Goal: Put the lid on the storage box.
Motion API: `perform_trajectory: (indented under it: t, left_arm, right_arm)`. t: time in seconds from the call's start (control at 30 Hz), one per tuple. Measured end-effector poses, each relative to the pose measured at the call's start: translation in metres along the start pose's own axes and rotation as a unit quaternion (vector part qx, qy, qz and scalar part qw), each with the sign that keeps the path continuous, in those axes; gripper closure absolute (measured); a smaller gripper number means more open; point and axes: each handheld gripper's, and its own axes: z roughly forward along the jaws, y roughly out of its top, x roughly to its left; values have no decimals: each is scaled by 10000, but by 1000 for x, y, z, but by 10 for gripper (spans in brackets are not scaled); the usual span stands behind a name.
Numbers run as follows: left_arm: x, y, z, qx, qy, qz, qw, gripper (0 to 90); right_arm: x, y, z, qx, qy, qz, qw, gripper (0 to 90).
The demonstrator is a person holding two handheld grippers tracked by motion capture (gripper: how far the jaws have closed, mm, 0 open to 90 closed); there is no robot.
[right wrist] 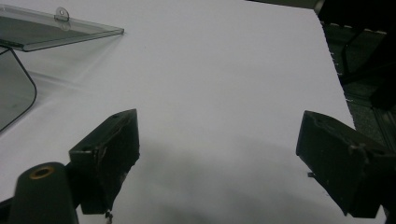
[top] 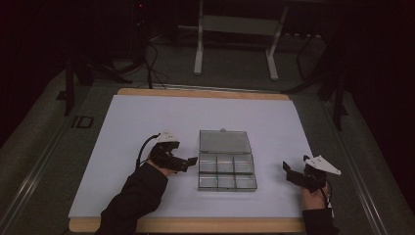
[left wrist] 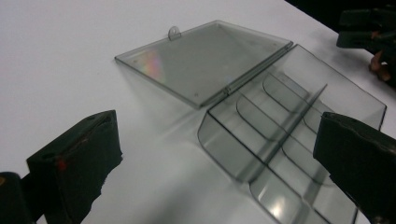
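A clear plastic compartment box (top: pixel 226 172) lies open in the middle of the white sheet, its lid (top: pixel 224 141) folded back flat behind it. Its several compartments (left wrist: pixel 289 135) look empty. My left gripper (top: pixel 188 162) rests just left of the box, open, jaws pointing at the box's left wall. In the left gripper view its black jaws stand wide apart on either side of the box (left wrist: pixel 280 140) with nothing between them. My right gripper (top: pixel 292 174) hovers well right of the box, open and holding nothing. In the right gripper view the lid's corner (right wrist: pixel 60 29) lies at the upper left.
A white sheet (top: pixel 147 122) covers a wooden board (top: pixel 195 92) on the table. Beyond it stand a metal frame's legs (top: pixel 198 54) and loose cables (top: pixel 151 63) on the floor. The sheet's right edge (right wrist: pixel 334 60) drops off to dark ground.
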Motion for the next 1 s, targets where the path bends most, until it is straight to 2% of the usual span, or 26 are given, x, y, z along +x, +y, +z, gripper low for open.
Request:
perform_trajectory:
  t: [0.17,0.23,0.4,0.6,0.67,0.77,0.83,1.0]
  left_arm:
    - [0,11,15,50,7,0,10000,22]
    - [0,15,21,16,-49,-85,10000,22]
    - [0,24,37,52,-20,-192,9998,22]
    - [5,34,53,178,151,-342,9991,23]
    - [6,35,56,201,220,-406,9987,77]
    - [13,36,63,250,210,-613,9976,81]
    - [15,36,66,280,254,-678,9970,149]
    - [20,32,76,427,112,-885,9951,170]
  right_arm:
    - [0,0,0,-10,17,14,10000,133]
    - [0,0,0,-12,26,14,10000,133]
    - [-1,0,0,-24,36,31,10000,134]
    - [-1,0,-1,-28,47,39,10000,134]
    - [-1,0,-1,-27,50,40,10000,134]
    - [-1,0,-1,-29,51,38,10000,135]
    - [-1,0,-1,-29,56,38,10000,134]
    - [-1,0,-1,-29,61,38,10000,135]
